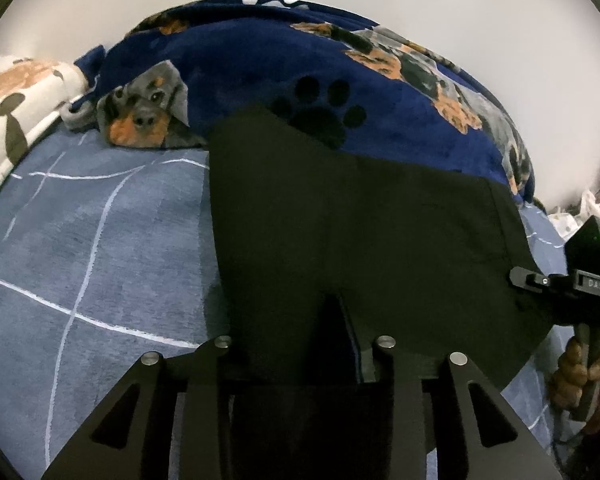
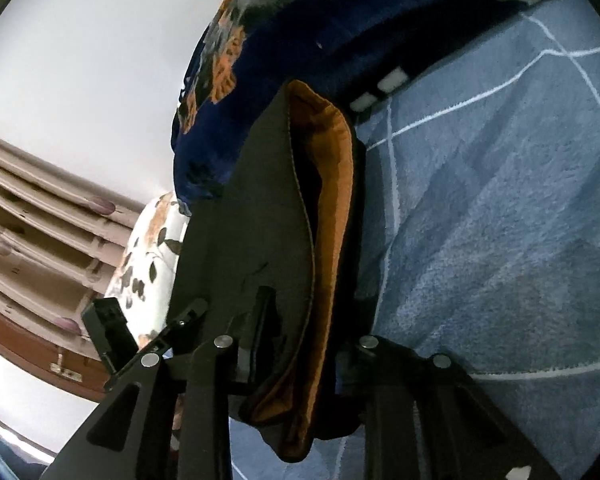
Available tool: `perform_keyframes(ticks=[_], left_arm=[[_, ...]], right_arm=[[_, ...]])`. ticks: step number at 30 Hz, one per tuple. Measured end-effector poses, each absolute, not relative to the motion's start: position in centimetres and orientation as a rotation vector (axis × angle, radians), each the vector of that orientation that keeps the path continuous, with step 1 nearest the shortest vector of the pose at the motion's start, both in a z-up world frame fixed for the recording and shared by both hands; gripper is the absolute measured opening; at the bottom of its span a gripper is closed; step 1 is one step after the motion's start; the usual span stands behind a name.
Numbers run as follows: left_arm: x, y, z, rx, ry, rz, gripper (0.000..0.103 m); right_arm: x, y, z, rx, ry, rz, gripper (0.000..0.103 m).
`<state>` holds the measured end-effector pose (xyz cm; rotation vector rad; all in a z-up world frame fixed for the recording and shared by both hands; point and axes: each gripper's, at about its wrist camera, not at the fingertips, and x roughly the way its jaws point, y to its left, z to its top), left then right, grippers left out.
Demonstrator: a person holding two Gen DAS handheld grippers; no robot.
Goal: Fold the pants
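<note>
Both grippers clamp pants (image 1: 340,216) edge | bedsheet (image 1: 100,240) open left

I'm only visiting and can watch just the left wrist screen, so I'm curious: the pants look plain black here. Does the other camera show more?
Observer: Yes. The right wrist view sees the pants edge-on, with an orange-brown lining inside.
Operator: Is the other claw really holding them?
Observer: It seems so: the cloth runs down between the fingers of the right gripper, above the blue bedsheet.
Operator: Anything beyond the bed?
Observer: Some brown ridged furniture, left of the floral pillow.
</note>
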<state>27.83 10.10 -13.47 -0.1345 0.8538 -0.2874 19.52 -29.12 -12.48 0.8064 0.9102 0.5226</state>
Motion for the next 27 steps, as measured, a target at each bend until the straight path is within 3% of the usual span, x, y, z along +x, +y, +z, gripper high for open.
perform_keyframes(ticks=[15,27], left_arm=[[27.6,9.9,-13.3,-0.098,0.843,-0.236,0.045],[27.8,10.0,-13.3,-0.101,0.847,-0.229,0.048]], right_arm=[[18.5,-26.8,-10.6,0.593,0.843,0.349,0.036],[18.5,-25.7,-10.3,0.534,0.834,0.312,0.039]])
